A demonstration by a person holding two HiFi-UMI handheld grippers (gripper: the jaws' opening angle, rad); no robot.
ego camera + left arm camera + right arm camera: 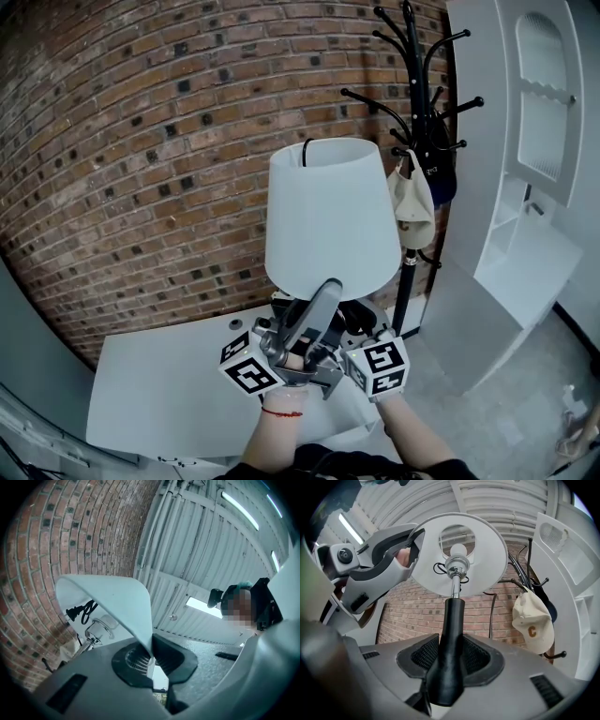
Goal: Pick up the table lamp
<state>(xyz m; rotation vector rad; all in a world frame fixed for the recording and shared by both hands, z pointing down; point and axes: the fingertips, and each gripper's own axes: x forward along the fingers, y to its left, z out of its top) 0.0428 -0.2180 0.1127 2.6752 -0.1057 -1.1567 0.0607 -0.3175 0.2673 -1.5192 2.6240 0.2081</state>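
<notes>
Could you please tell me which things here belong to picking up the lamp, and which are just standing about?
Job in hand:
- table lamp
- left tool, shut on the shade
- right tool, shut on the black stem

Just about:
- coat rack
- cap
- table
- cabinet

Cool, even light comes down from the ceiling strips (240,510), which glare white. Shadows on the brick wall (131,159) are soft. Every view bows hard at its edges, both gripper views ringed in black, closest surfaces blurred
</notes>
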